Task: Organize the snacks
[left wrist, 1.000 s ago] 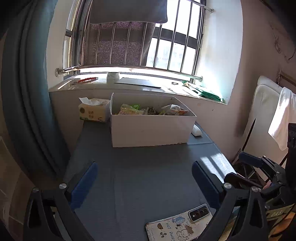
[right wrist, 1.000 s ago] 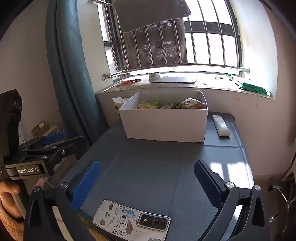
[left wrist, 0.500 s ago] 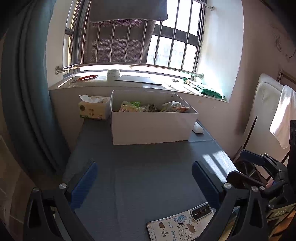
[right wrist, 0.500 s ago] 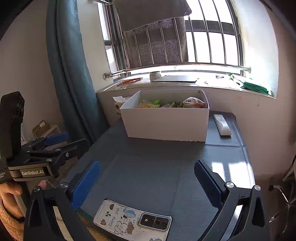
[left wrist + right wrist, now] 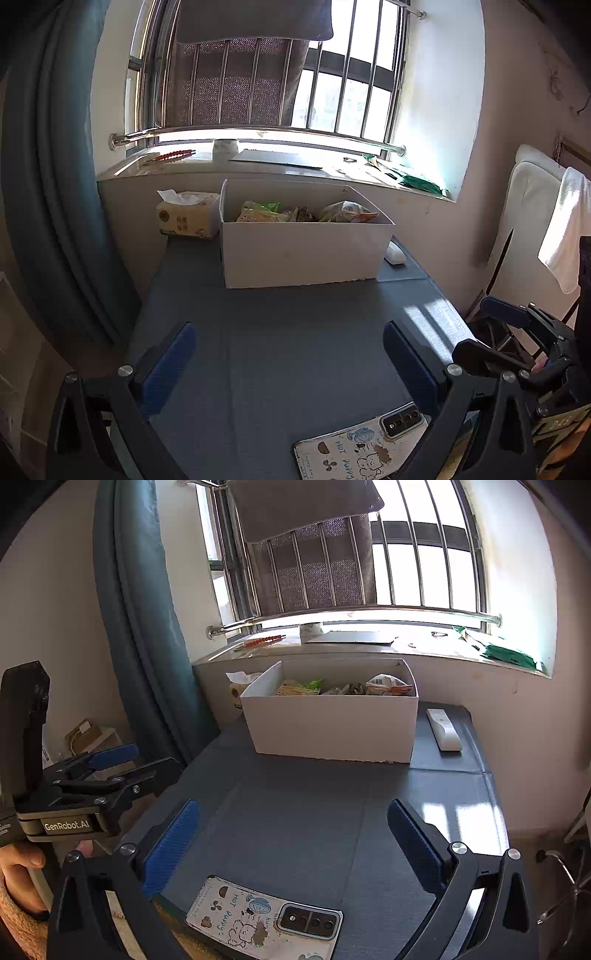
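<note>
My left gripper (image 5: 288, 354) and right gripper (image 5: 291, 834) both gape wide, empty — hovering above the grey table (image 5: 295, 332), snacks (image 5: 258, 212) sitting in the white box (image 5: 303, 251)

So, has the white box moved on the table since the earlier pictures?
Cannot tell. The white box sits the same against the remote beside it and the tissue pack; its small shift in frame fits camera motion.

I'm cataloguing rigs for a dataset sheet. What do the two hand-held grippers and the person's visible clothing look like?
Each hand-held gripper, left and right, has a black angular frame with silver bolts and two ribbed blue fingertip pads. The left one's body carries a "GenRobot.AI" label. A fuzzy tan sleeve cuff covers the wrist of the hand holding it.
</note>
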The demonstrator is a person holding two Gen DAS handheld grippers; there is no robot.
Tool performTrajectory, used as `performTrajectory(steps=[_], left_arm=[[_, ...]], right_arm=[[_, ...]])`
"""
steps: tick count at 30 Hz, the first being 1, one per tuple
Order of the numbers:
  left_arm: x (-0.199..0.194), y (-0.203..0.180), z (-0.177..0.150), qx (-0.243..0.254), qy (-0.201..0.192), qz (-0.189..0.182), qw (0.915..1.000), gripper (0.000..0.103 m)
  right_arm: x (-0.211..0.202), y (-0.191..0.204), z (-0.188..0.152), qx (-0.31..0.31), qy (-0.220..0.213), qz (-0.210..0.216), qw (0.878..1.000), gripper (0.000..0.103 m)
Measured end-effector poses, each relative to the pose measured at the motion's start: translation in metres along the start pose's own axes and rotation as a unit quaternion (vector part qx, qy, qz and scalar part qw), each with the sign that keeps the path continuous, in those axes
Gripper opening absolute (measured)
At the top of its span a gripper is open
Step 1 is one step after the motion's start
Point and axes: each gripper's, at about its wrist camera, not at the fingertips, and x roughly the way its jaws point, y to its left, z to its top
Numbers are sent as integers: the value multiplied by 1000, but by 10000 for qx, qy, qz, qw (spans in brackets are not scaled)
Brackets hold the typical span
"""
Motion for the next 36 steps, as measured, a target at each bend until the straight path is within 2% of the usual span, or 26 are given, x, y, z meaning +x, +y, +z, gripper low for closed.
performTrajectory(steps=[36], left_arm=[[0,1,-5,15,45,-29,10000,103]], right_arm=[[-3,9,-4,-62,-43,-23,10000,103]])
